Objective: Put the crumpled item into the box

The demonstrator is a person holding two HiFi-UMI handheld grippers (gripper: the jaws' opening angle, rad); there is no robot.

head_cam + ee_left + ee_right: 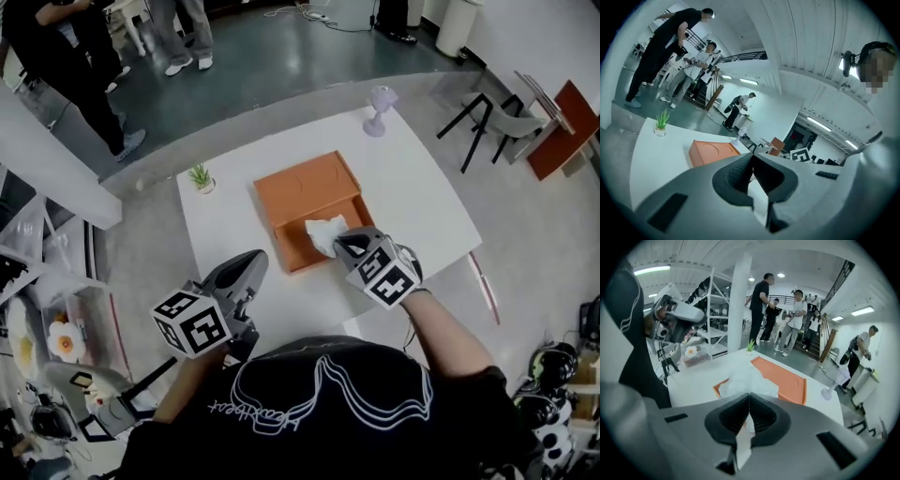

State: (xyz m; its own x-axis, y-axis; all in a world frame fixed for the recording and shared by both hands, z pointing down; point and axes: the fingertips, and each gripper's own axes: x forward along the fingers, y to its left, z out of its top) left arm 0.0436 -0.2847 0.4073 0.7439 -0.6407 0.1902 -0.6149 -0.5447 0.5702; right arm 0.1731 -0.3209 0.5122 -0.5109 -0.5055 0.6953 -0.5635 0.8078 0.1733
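An orange box (pixel 305 187) lies on the white table (pixel 412 197), its near part open. A crumpled white paper (pixel 323 232) hangs over that open part at the box's near right corner, with my right gripper (pixel 342 242) shut on it. In the right gripper view the paper (pixel 750 380) bulges out just past the closed jaws (pixel 749 399), above the box (pixel 783 376). My left gripper (pixel 251 262) hovers by the table's near left edge, shut and holding nothing. Its view shows closed jaws (pixel 751 161) pointing toward the box (pixel 712 151).
A small potted plant (pixel 201 178) stands left of the box, and a lilac stemmed object (pixel 380 110) at the far table corner. People (pixel 84 66) stand beyond the table at upper left. Chairs (pixel 497 112) are at the right, shelving (pixel 37 281) at the left.
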